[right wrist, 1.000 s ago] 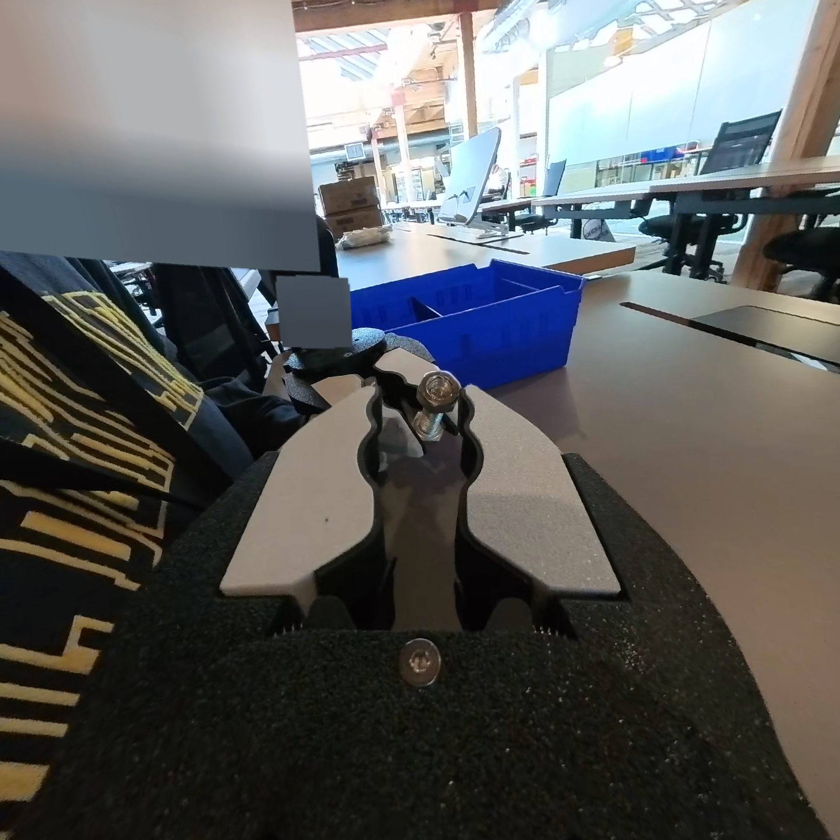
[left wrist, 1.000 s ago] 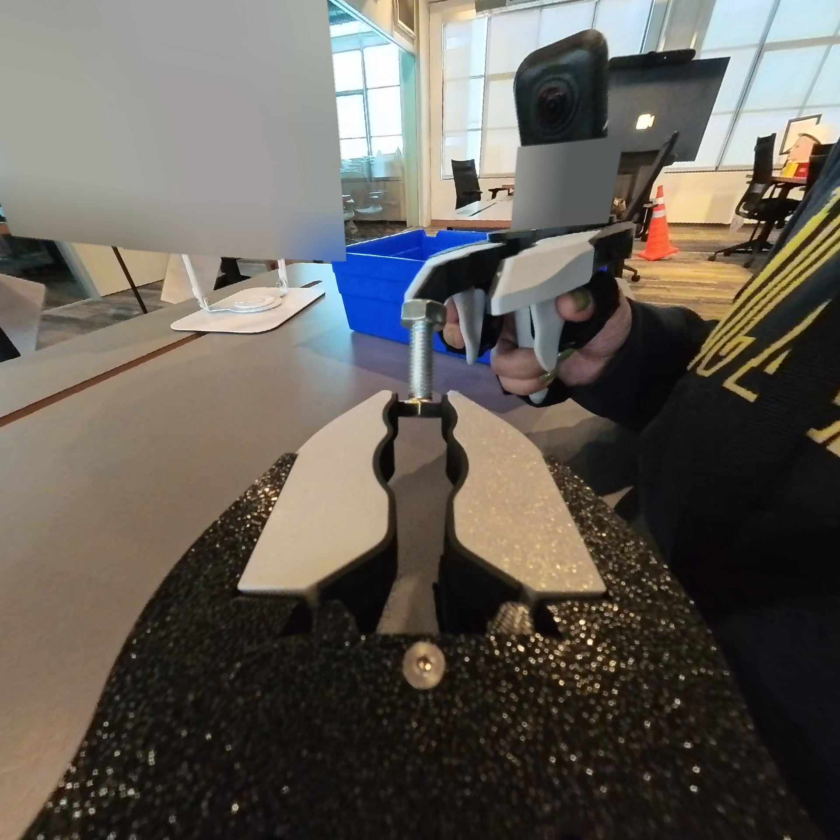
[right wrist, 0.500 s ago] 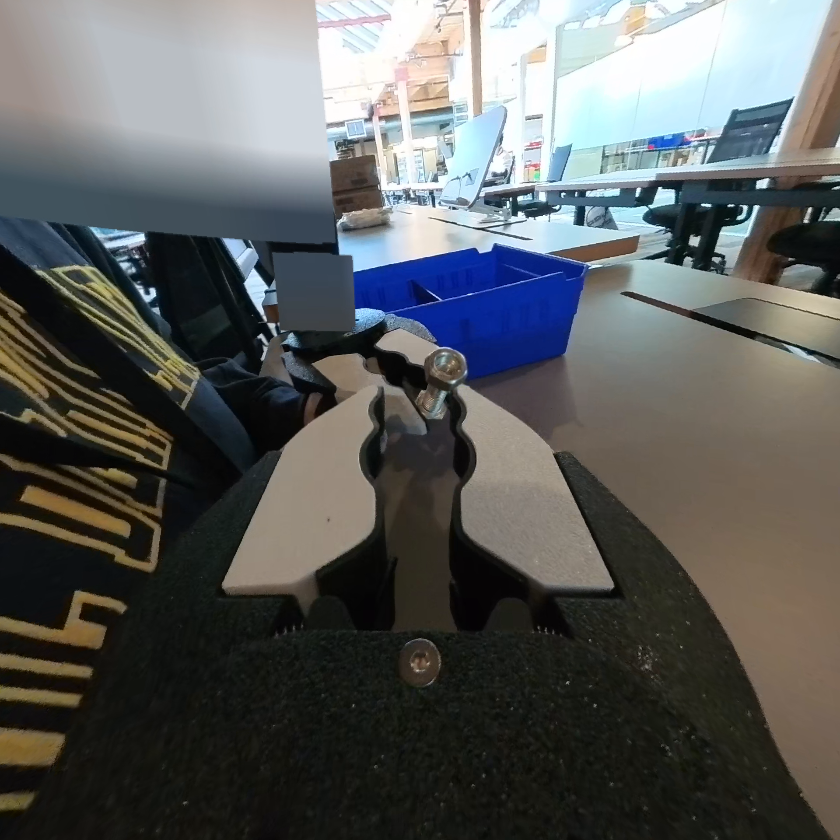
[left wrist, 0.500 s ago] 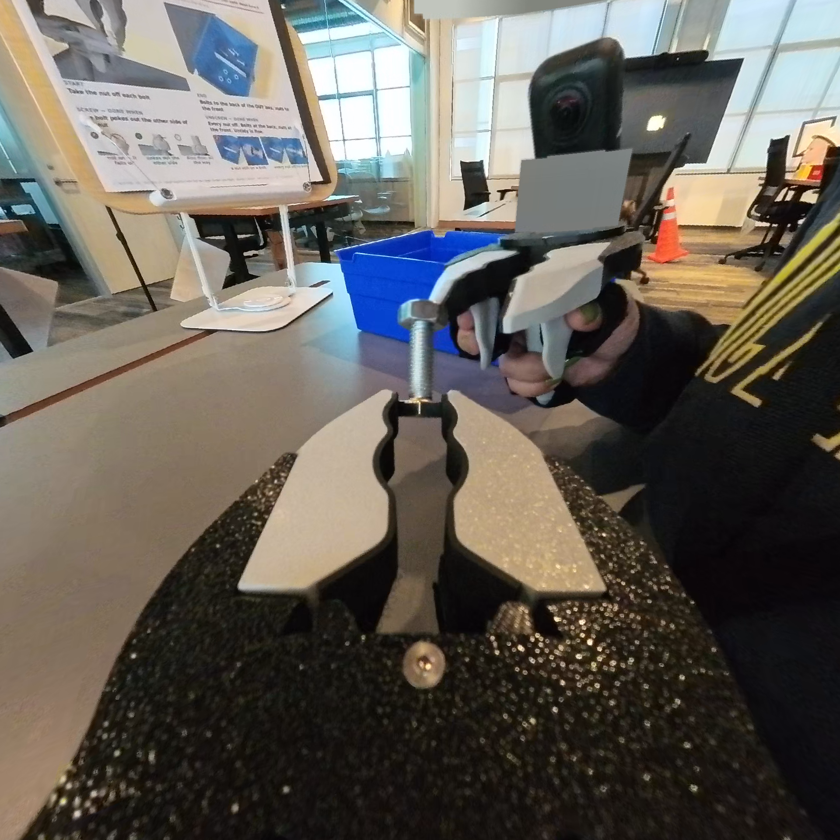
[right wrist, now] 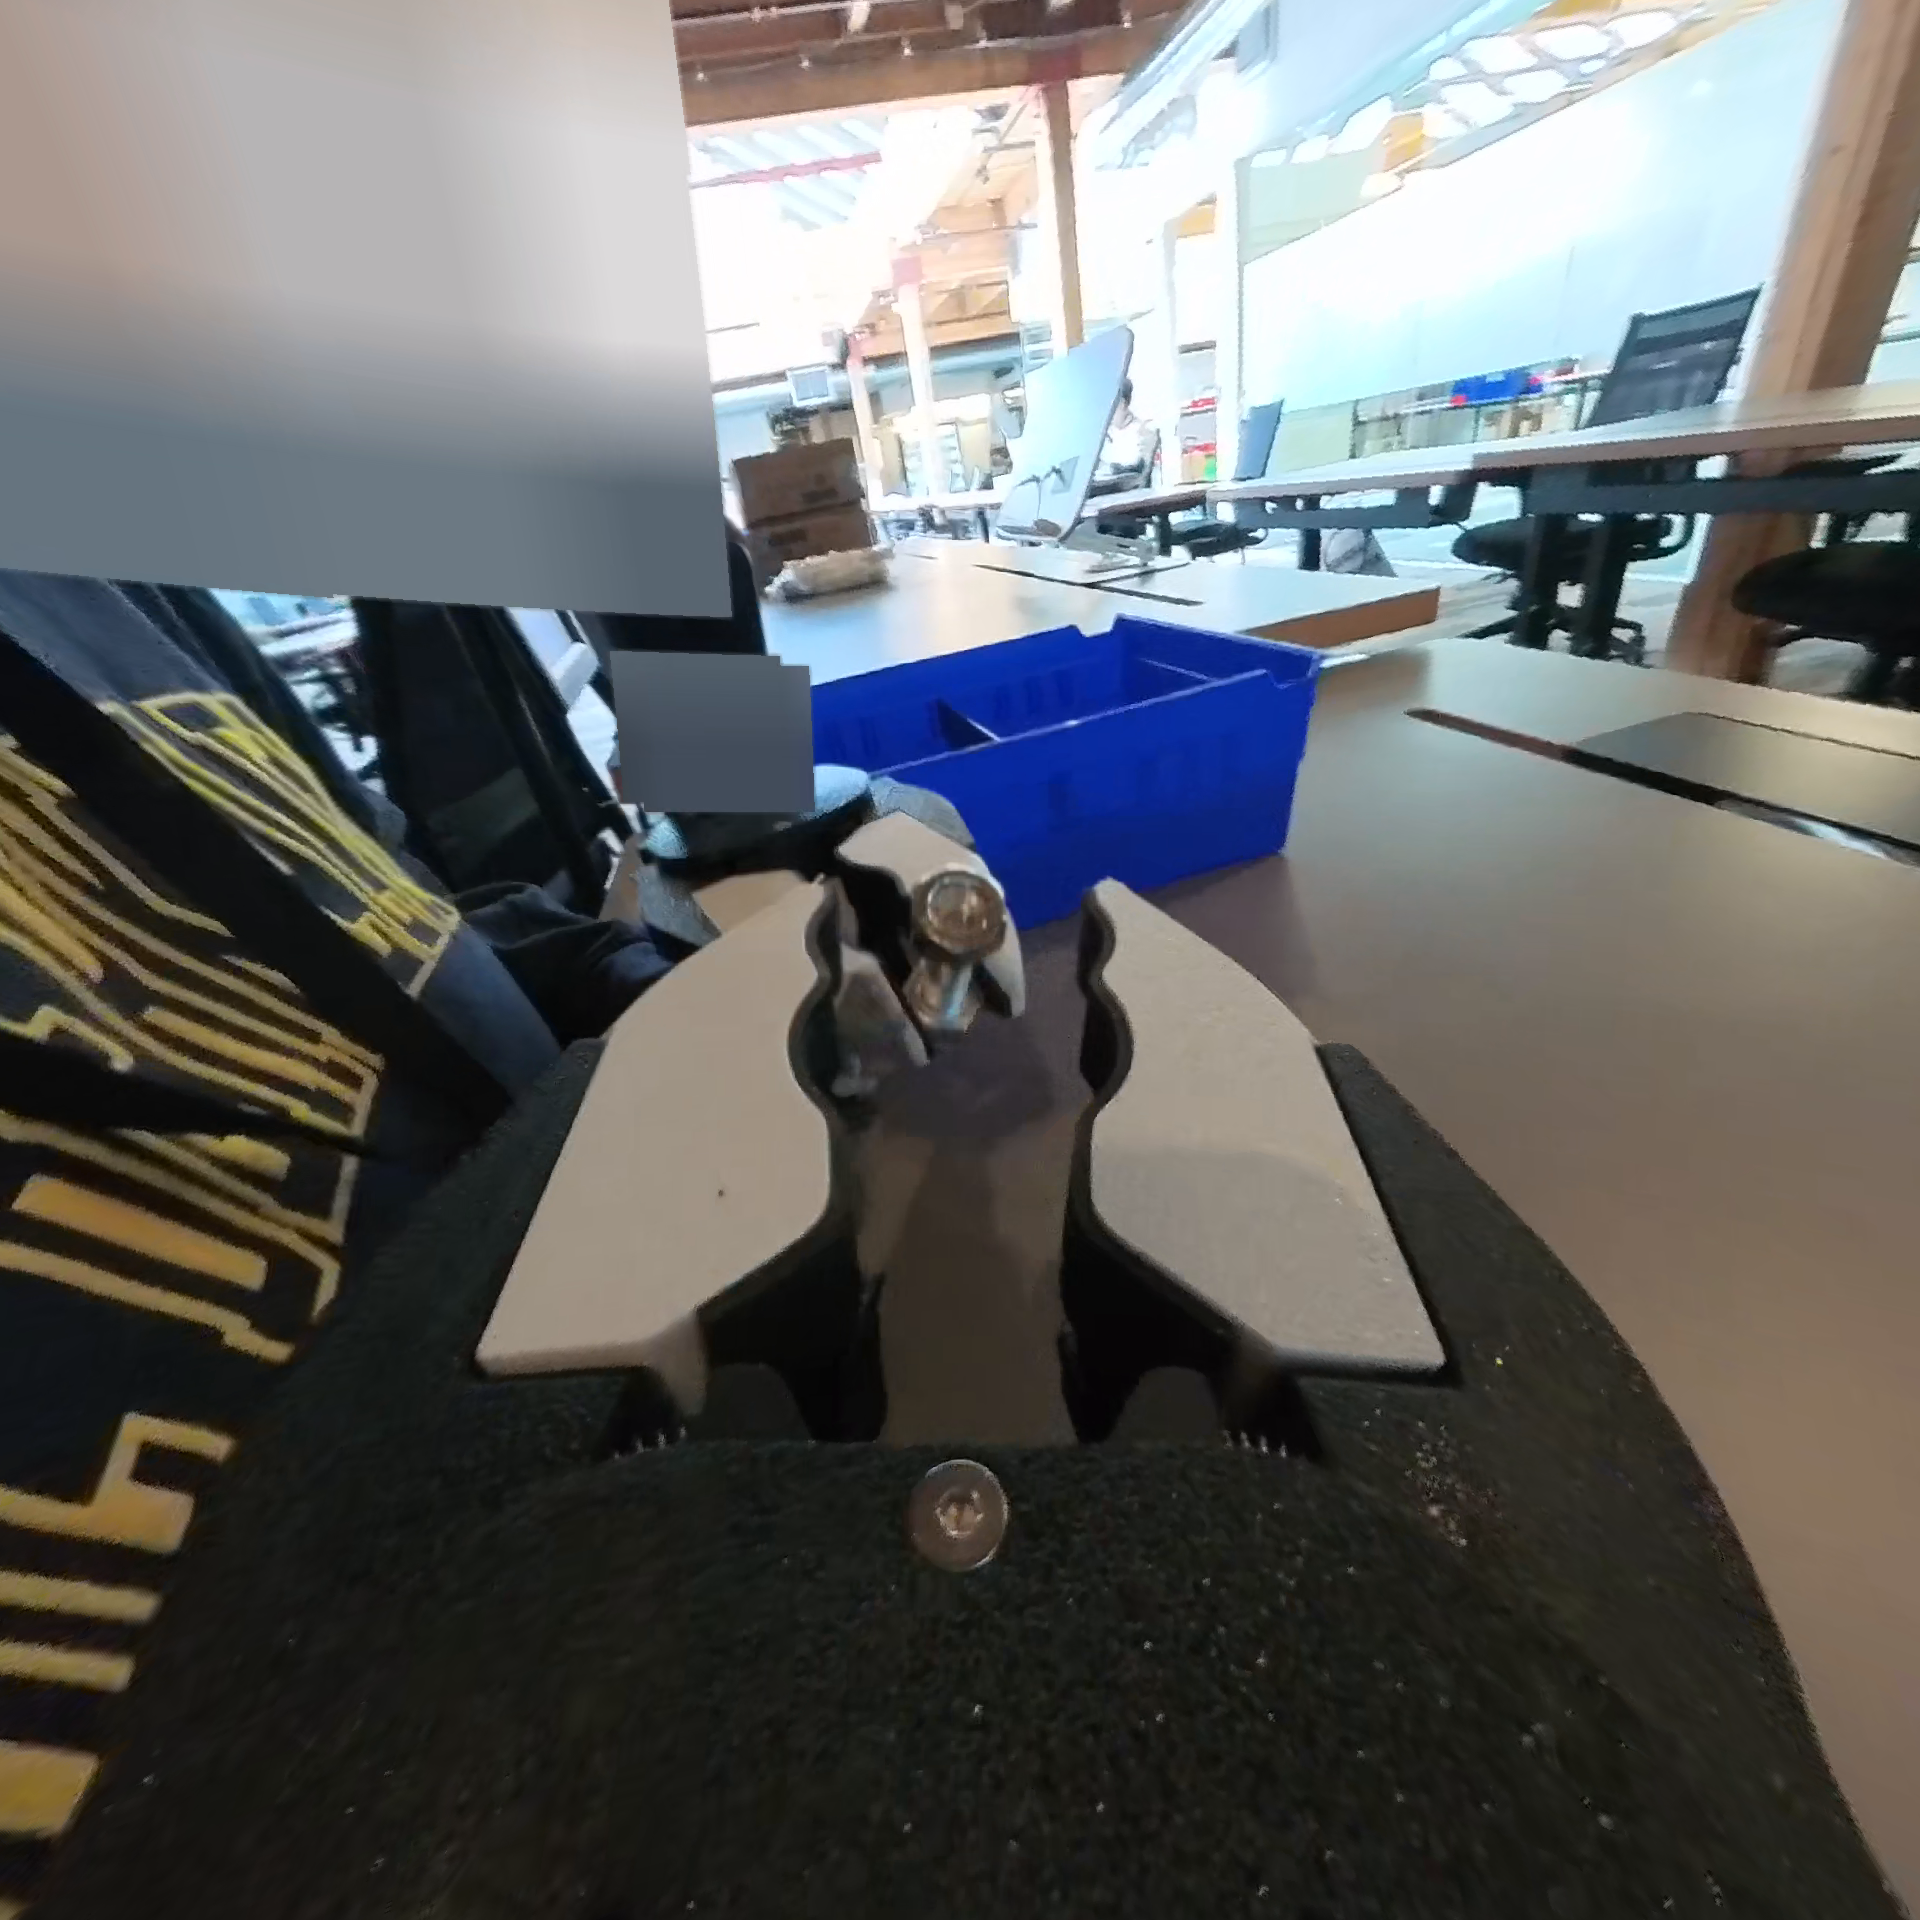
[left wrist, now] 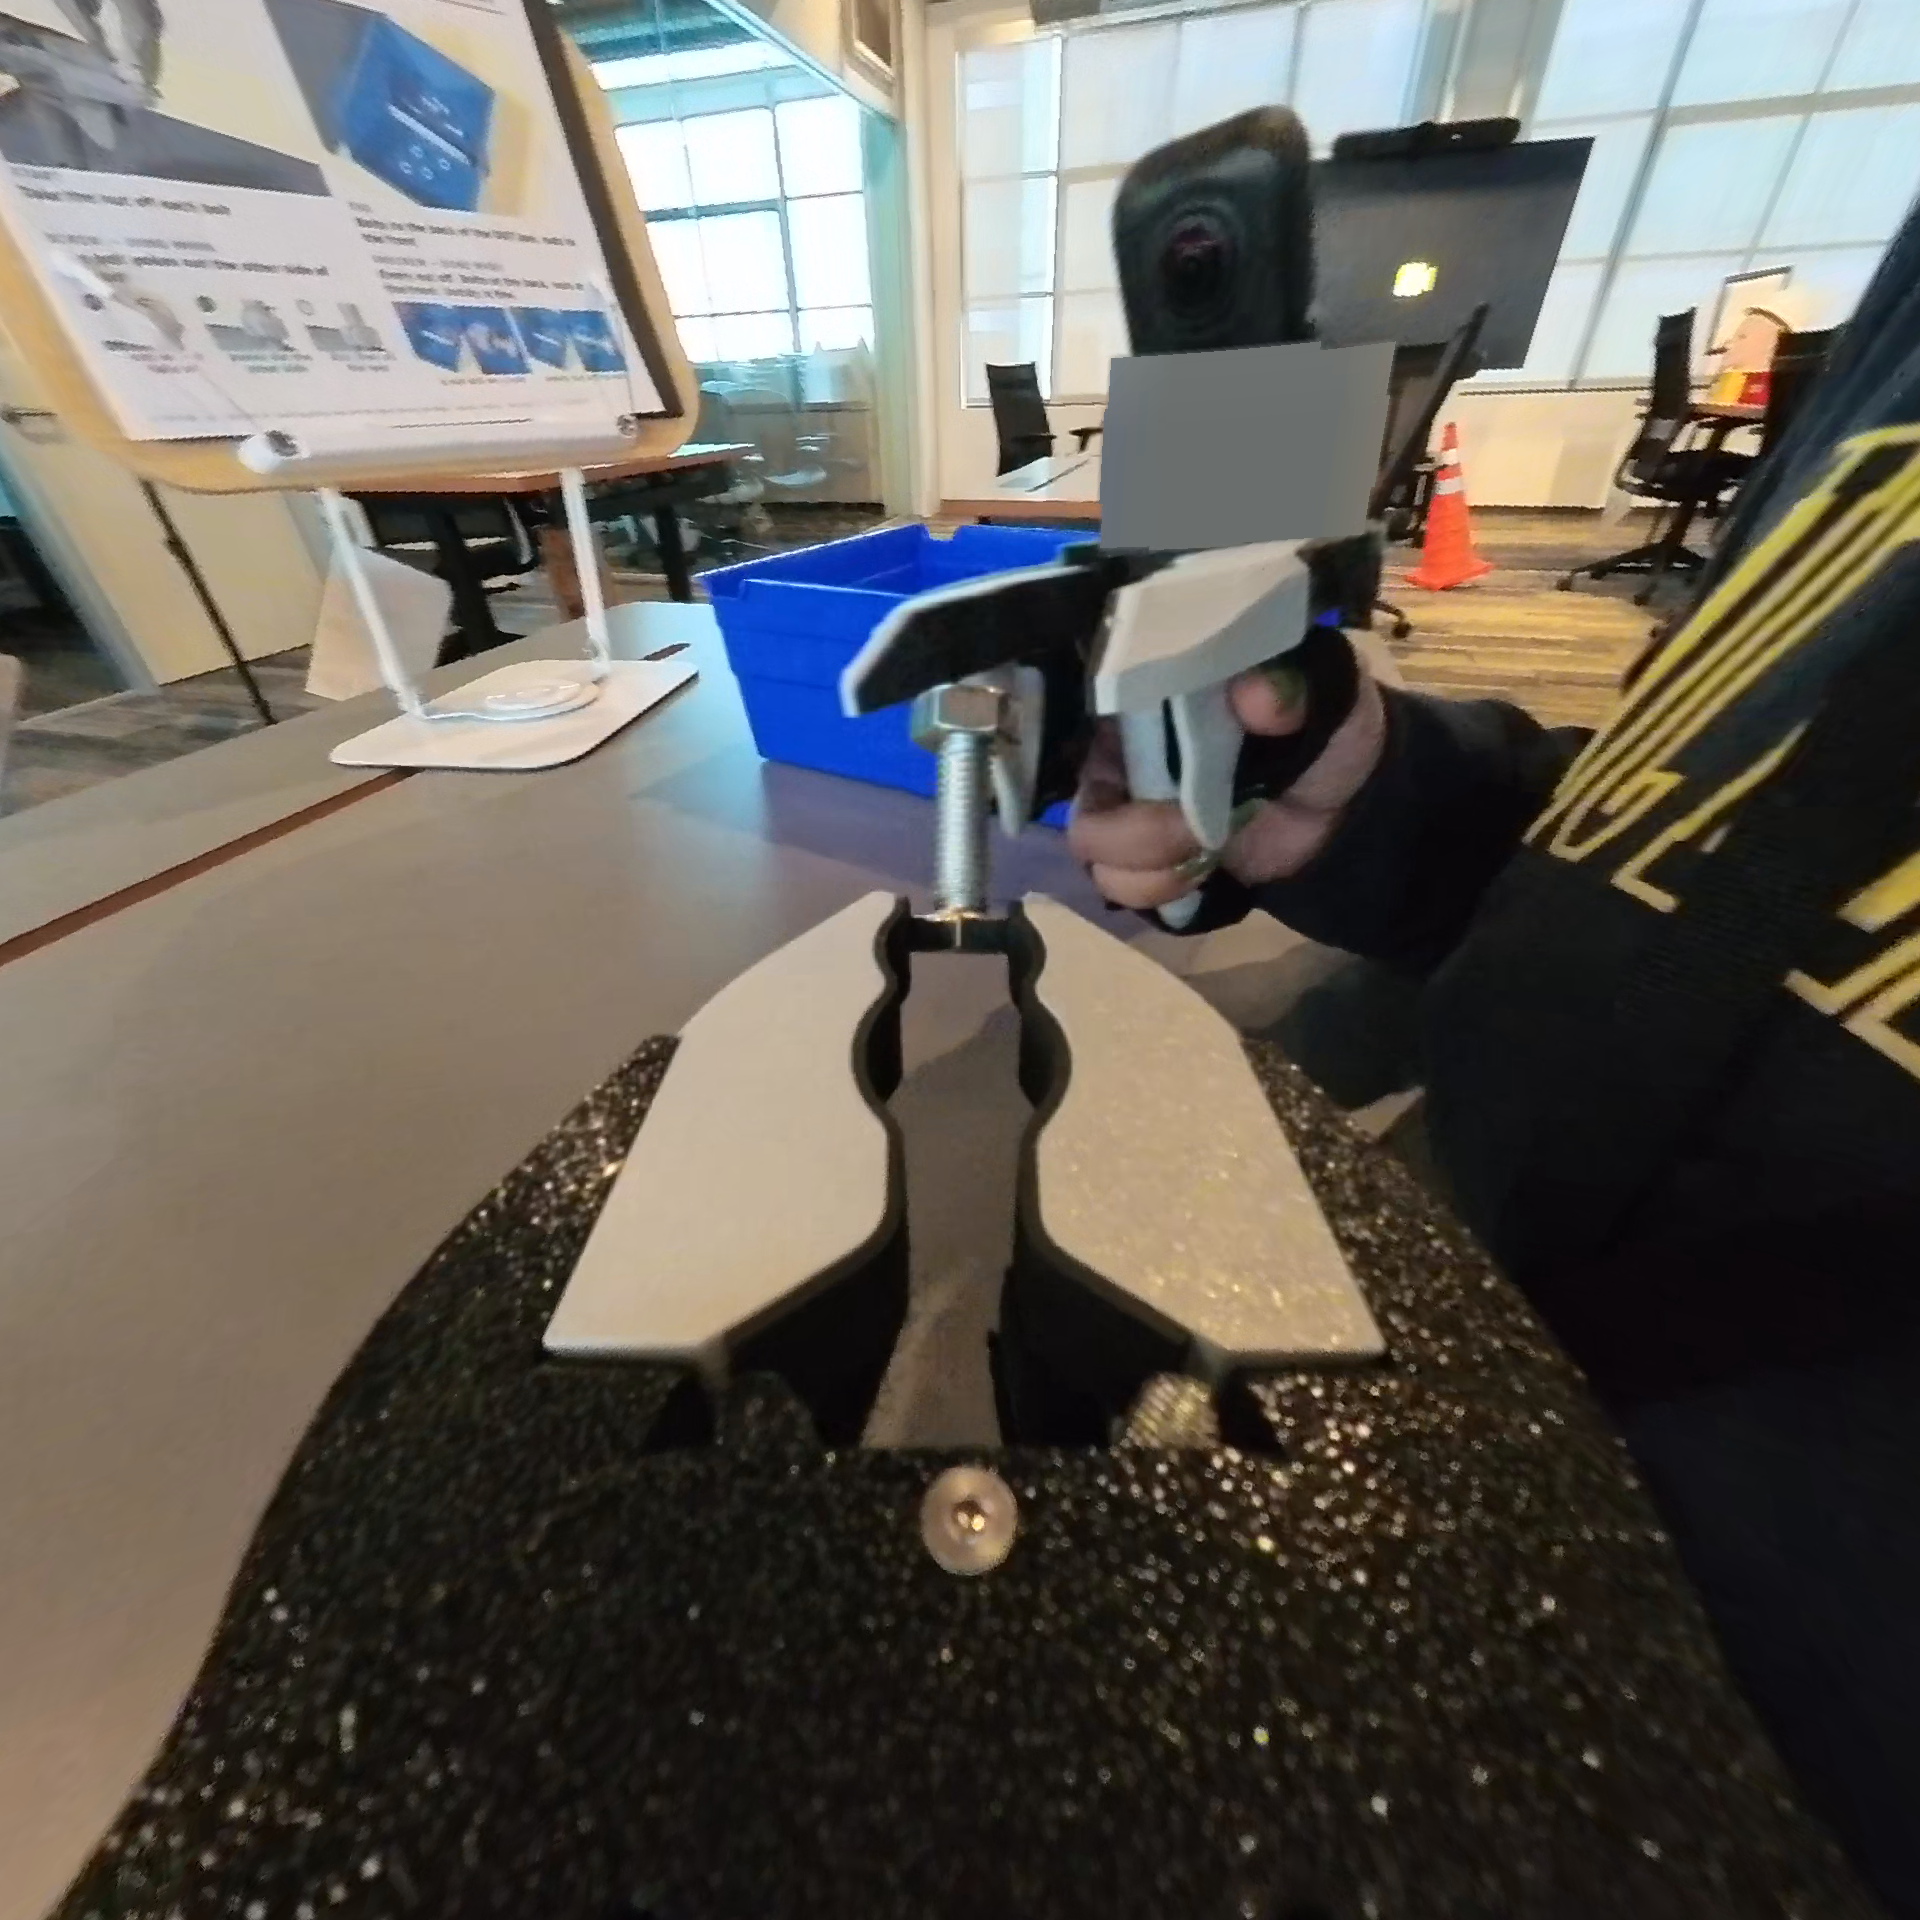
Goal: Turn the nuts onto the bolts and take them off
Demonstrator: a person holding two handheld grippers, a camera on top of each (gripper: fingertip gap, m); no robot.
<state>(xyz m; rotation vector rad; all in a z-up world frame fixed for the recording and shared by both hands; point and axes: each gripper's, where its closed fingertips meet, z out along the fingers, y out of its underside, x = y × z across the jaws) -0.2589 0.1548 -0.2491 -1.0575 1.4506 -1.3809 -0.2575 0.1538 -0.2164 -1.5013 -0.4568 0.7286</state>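
The left tongs (left wrist: pixel 958 928) were pinched nearly closed on the lower end of the bolt (left wrist: pixel 962 821), gripping what looked like a nut (left wrist: pixel 958 938) at its foot, and the bolt stood upright above the grey worktop (left wrist: pixel 312 1039), hex head (left wrist: pixel 961 717) on top. Over came the right tongs (left wrist: pixel 935 717), held in a hand (left wrist: pixel 1247 800) with a dark sleeve, their fingertips level with that hex head; from the left wrist view I couldn't tell whether they touched it. In the right wrist view the right tongs (right wrist: pixel 961 935) stood parted wider than the head, with the bolt (right wrist: pixel 951 961) between the fingertips and nearer the left one, clear space on the other side, so nothing was clamped there. Behind it all sat the blue bin (right wrist: pixel 1101 790) on the worktop, just past the bolt, split by a divider (right wrist: pixel 971 720) into compartments; what showed of its inside looked bare, though the floor of the bin was mostly hidden by its walls. Off to the left stood an instruction board (left wrist: pixel 312 239) on a white stand (left wrist: pixel 520 707).
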